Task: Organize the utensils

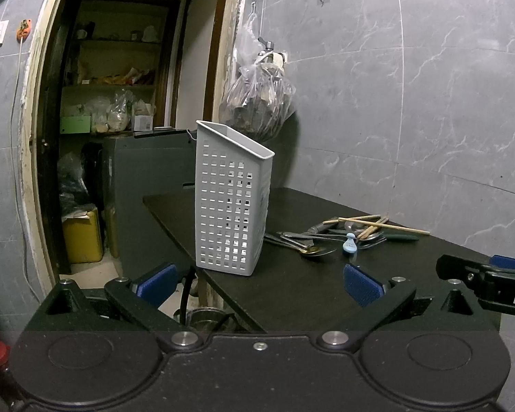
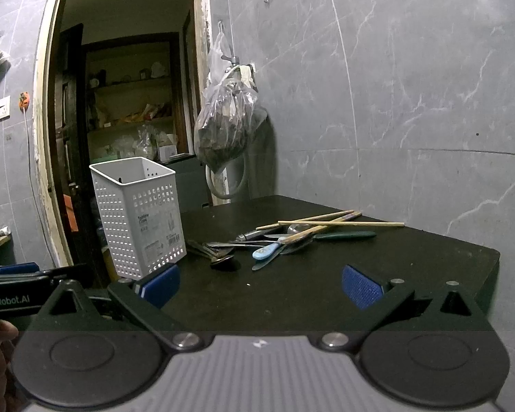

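Note:
A tall white perforated utensil holder (image 1: 231,199) stands upright near the left edge of the dark table (image 1: 302,285); it also shows in the right wrist view (image 2: 139,216) and looks empty there. A loose pile of utensils (image 1: 346,235) lies to its right: spoons, chopsticks (image 2: 340,223), a green-handled piece and a light blue spoon (image 2: 266,251). My left gripper (image 1: 259,283) is open and empty, in front of the holder. My right gripper (image 2: 261,285) is open and empty, short of the pile.
A plastic bag (image 1: 257,99) hangs from a wall hook behind the table. An open doorway (image 1: 120,103) to a cluttered pantry lies left, with a yellow can (image 1: 82,237) on the floor. Grey tiled wall runs behind and right. The table's right edge (image 2: 494,261) drops off.

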